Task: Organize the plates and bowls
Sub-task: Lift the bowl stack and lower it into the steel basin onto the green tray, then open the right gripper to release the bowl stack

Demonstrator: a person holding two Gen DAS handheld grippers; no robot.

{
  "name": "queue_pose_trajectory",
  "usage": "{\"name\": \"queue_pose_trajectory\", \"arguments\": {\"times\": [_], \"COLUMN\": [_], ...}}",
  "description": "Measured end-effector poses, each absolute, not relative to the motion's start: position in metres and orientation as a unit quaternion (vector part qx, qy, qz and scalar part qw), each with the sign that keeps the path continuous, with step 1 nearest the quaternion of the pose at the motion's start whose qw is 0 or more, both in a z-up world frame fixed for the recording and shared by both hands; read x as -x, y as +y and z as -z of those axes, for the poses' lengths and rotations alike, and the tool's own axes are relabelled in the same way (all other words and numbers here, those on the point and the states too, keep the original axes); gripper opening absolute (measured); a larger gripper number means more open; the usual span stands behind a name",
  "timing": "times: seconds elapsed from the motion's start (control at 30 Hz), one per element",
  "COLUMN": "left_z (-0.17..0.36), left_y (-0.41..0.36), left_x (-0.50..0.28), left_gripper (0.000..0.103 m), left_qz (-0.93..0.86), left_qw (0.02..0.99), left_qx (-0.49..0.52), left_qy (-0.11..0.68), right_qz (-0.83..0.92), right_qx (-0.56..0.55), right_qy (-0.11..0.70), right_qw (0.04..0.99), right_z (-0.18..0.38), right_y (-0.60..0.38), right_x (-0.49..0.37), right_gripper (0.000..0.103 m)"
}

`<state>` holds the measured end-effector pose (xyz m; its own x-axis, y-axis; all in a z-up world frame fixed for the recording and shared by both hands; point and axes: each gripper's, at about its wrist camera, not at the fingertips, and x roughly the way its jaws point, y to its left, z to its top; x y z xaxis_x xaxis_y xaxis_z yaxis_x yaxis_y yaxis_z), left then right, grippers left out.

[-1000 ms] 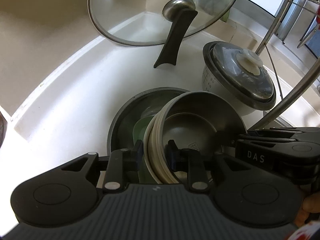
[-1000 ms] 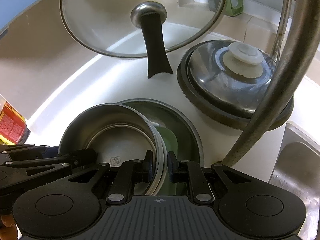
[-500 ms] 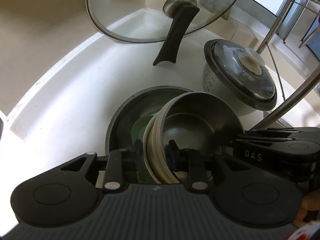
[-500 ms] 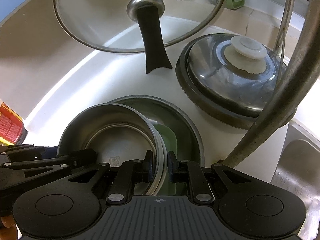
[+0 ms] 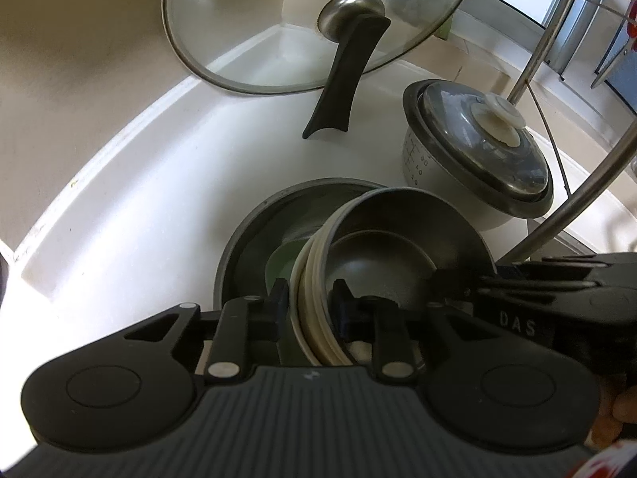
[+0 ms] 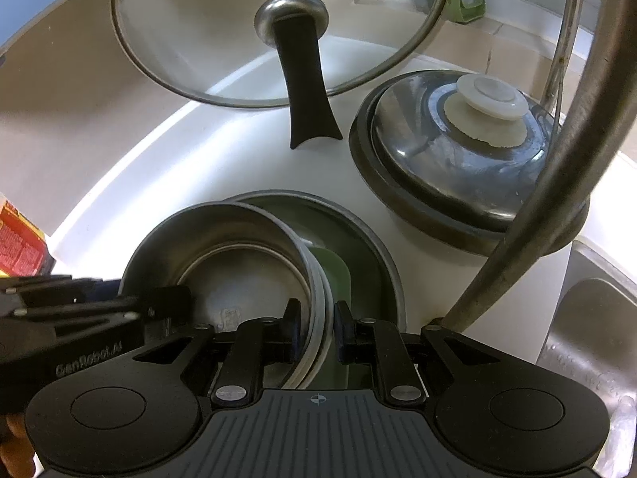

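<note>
1. Two grippers clamp one stack of nested bowls (image 5: 398,239) from opposite sides, above a wide grey pan (image 5: 254,239) on the white counter (image 5: 139,219).
2. The left gripper (image 5: 308,304) has its jaws closed on the stack's left rim, one finger outside the cream-edged rims and one inside the top bowl.
3. The right gripper (image 6: 314,318) has its jaws closed on the opposite rim in the same way, one finger inside the steel bowl and one outside.
4. The stack is tilted inside the pan's rim; the right wrist view shows it over the pan's left part, with the pan's bare dark floor showing to the right.
5. A green plate (image 6: 334,275) sits in the pan just beside the stack; whether they touch I cannot tell.
6. Behind the pan, a large glass lid (image 6: 191,32) stands tilted against the wall, its black handle (image 6: 306,91) reaching down to the counter.
7. Behind and to the right of the pan stands a covered pot (image 5: 481,159) with a white knob.
8. A curved metal faucet pipe (image 6: 557,183) rises right of the pan, with a steel sink (image 6: 589,342) further right.
</note>
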<state>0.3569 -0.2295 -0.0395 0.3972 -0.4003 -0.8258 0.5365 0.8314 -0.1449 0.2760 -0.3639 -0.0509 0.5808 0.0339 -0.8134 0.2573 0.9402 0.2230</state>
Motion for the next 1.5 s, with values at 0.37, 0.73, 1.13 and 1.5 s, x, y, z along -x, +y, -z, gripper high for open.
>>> {"name": "queue_pose_trajectory", "arguments": {"times": [0.37, 0.73, 1.13, 1.5], "left_z": [0.042, 0.042, 0.039, 0.021], "left_y": [-0.236, -0.239, -0.236, -0.221], "left_x": [-0.362, -0.362, -0.360, -0.345], "left_gripper": [0.014, 0.014, 0.019, 0.047], "left_qz": [0.285, 0.286, 0.285, 0.279], "left_qw": [0.834, 0.834, 0.833, 0.846], "left_qx": [-0.087, -0.087, -0.079, -0.061], "left_qy": [0.464, 0.464, 0.467, 0.450], "right_qz": [0.085, 0.094, 0.090, 0.077], "right_qx": [-0.186, -0.208, -0.204, -0.208], "right_qy": [0.457, 0.452, 0.429, 0.411], "right_qw": [0.866, 0.862, 0.875, 0.884], "right_z": [0.044, 0.044, 0.037, 0.031], "right_y": [-0.355, -0.358, -0.367, -0.368], "right_x": [-0.260, -0.257, -0.260, -0.247], "right_gripper": [0.026, 0.027, 0.027, 0.030]}}
